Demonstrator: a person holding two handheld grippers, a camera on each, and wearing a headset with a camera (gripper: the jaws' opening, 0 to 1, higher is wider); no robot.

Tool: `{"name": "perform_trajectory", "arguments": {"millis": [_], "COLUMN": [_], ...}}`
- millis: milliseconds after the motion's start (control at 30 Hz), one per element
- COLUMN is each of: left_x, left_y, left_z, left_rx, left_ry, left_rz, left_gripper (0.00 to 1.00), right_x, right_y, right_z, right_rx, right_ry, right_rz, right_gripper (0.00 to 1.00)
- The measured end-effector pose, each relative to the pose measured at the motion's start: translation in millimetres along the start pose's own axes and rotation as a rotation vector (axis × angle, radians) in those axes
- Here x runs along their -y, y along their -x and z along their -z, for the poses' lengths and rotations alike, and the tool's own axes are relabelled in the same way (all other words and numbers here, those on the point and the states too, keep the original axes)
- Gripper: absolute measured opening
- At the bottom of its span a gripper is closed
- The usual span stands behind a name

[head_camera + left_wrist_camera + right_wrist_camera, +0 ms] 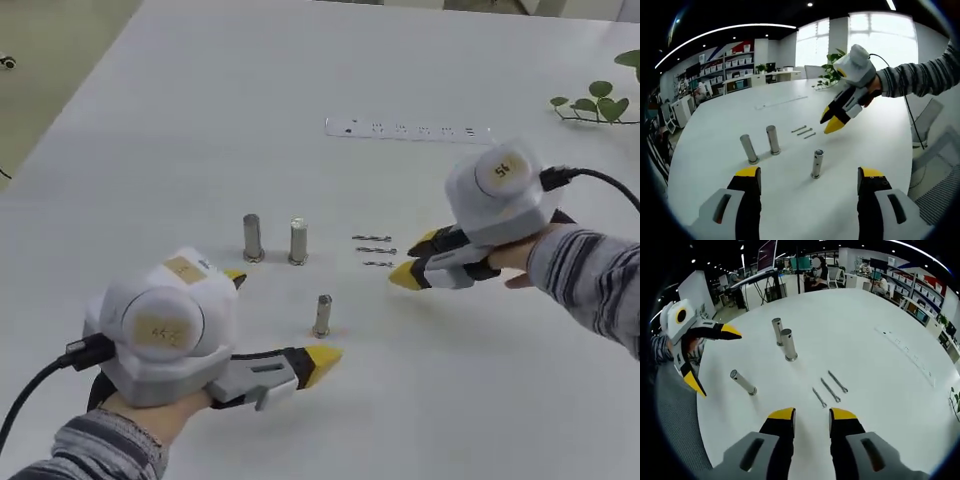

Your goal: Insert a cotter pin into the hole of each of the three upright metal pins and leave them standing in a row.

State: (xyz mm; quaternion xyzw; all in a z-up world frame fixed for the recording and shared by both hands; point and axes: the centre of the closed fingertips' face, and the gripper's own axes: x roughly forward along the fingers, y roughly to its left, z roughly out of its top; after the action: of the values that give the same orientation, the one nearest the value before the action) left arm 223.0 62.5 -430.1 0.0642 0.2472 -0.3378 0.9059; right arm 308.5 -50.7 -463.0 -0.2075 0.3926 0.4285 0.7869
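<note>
Three short metal pins stand upright on the white table: two side by side [253, 238] [298, 242] and a third [322, 316] nearer me. Three cotter pins [376, 251] lie in a small stack to their right. My left gripper [280, 318] is open wide, its jaws either side of the near pin [816, 163] but short of it, holding nothing. My right gripper [415, 258] hovers just right of the cotter pins [827, 388], jaws a little apart and nothing between them. In the right gripper view, the left gripper [715, 360] comes in beside the near pin [743, 382].
A white power strip [408, 129] lies farther back on the table [200, 120]. A green plant sprig [597, 103] sits at the far right edge. Cables trail from both grippers. Office desks and shelves stand beyond the table.
</note>
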Motion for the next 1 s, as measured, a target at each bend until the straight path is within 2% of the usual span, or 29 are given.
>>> {"name": "perform_trajectory", "arguments": {"millis": [67,267,533,600,700,867,933,1000], "left_x": [0.6,1.8,1.7,1.3,0.6,0.2,0.4,0.8], "left_y": [1.6,2.3,4.5,4.9,5.1,5.2,5.3,5.4], "left_z": [-0.3,4.0,6.4,7.6,9.2,10.0,9.6,9.9], "left_rx": [0.013,-0.007,-0.014,-0.019,-0.024,-0.028,-0.027,-0.031], "left_ry": [-0.016,-0.027,-0.027,-0.026,-0.027,-0.030,-0.029,-0.031], "left_rz": [-0.009,-0.010,-0.014,-0.015,-0.015,-0.014,-0.012,-0.010], "left_gripper": [0.77,0.77,0.76,0.75,0.74,0.73,0.73,0.71], "right_x": [10.6,7.9,7.4,13.3,13.0,15.1,14.3,15.0], "right_y": [-7.6,-19.3,-28.2,-30.8,-32.7,-32.2,-31.7,-31.3], "right_z": [-2.0,-0.3,1.0,3.0,5.9,4.3,5.0,5.4], "right_rx": [-0.016,-0.058,-0.114,-0.133,-0.177,-0.201,-0.219,-0.240], "right_ry": [0.018,0.046,0.100,0.122,0.132,0.152,0.186,0.275], "right_rz": [-0.016,-0.054,-0.071,-0.073,-0.081,-0.081,-0.088,-0.077], "right_gripper": [0.22,0.19,0.15,0.12,0.08,0.02,0.01,0.00]}}
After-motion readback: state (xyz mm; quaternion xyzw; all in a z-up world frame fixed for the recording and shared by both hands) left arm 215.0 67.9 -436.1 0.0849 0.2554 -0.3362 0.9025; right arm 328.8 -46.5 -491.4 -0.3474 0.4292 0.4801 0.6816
